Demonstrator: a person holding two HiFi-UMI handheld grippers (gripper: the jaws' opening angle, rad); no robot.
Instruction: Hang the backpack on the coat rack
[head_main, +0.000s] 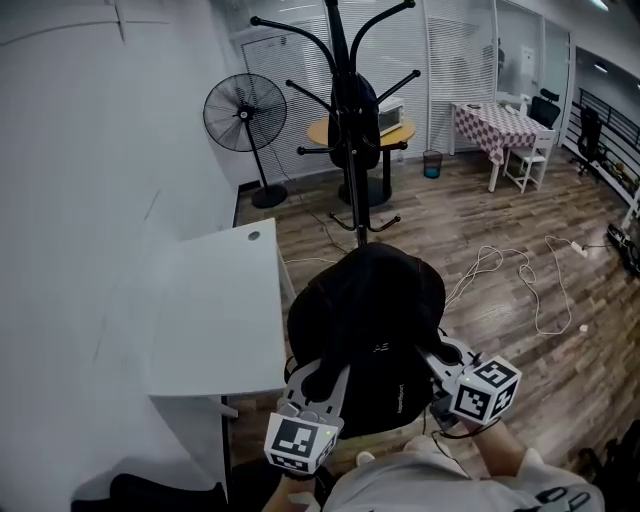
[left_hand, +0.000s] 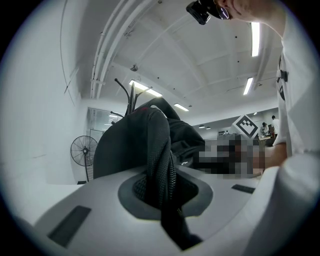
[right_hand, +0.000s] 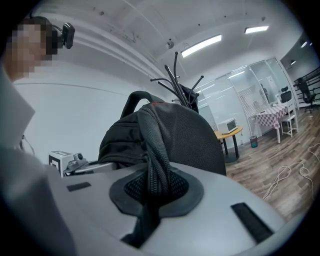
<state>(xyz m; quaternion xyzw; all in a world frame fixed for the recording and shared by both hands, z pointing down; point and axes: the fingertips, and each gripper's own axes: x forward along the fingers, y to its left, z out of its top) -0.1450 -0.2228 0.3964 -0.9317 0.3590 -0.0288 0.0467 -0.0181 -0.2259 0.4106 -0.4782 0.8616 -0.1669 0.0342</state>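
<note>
Backpack (head_main: 365, 320) between left tool (head_main: 322, 380) and right tool (head_main: 438, 362); each clamped on one shoulder strap (left_hand: 161, 160)

Head view downward; all 3 share backpack (head_main: 365, 320).

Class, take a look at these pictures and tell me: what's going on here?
A person carries a black backpack with two handheld grippers. The left gripper is shut on one mesh shoulder strap, and the right gripper is shut on the other strap. The backpack is held up off the wooden floor, in front of the coat rack, which stands a little way ahead. The backpack is not yet hung on it.
</note>
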